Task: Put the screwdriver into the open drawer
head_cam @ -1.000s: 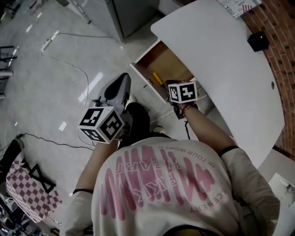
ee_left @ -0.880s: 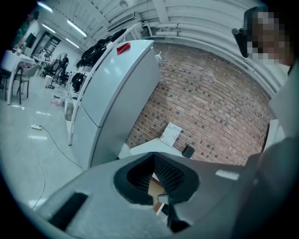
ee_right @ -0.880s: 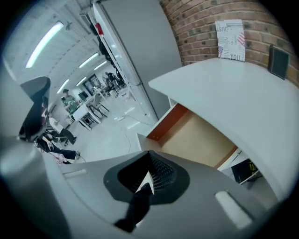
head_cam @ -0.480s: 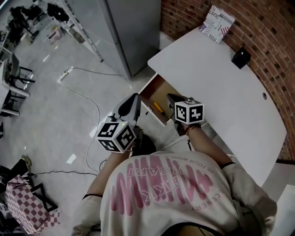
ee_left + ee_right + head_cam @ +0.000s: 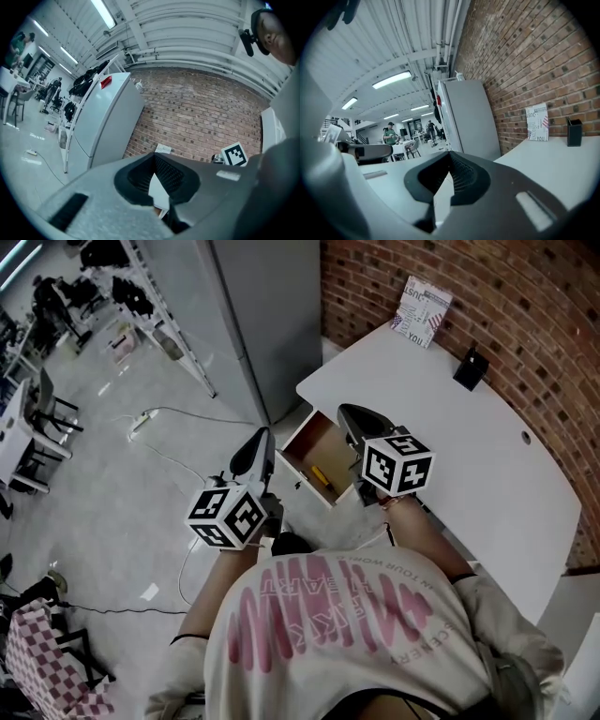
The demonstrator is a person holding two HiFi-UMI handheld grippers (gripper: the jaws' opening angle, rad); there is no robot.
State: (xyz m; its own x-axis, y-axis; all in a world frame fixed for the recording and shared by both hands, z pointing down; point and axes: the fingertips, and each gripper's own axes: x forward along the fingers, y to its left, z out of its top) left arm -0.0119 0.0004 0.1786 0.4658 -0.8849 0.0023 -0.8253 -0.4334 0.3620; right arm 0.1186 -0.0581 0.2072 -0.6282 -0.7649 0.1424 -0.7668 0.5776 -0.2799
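Under the white desk [image 5: 450,446] the wooden drawer [image 5: 298,440] stands pulled out. The yellow-handled screwdriver [image 5: 321,474] lies inside it. My right gripper [image 5: 349,412] hovers over the drawer's right side by the desk edge, shut and empty; in the right gripper view its jaws [image 5: 450,157] point level along the desk toward the brick wall. My left gripper [image 5: 264,434] hangs left of the drawer over the floor, jaws together with nothing between them. In the left gripper view it [image 5: 154,159] faces the brick wall.
A tall grey cabinet [image 5: 262,315] stands just beyond the drawer against the brick wall [image 5: 525,296]. On the desk sit a printed booklet [image 5: 419,310] and a small black box [image 5: 469,368]. Cables [image 5: 169,427] trail over the floor at left; a checkered bag [image 5: 42,662] lies at lower left.
Both grippers have risen away from the drawer, the right one more, and now point level. The screwdriver stays lying in the drawer. The head view has lifted toward the wall.
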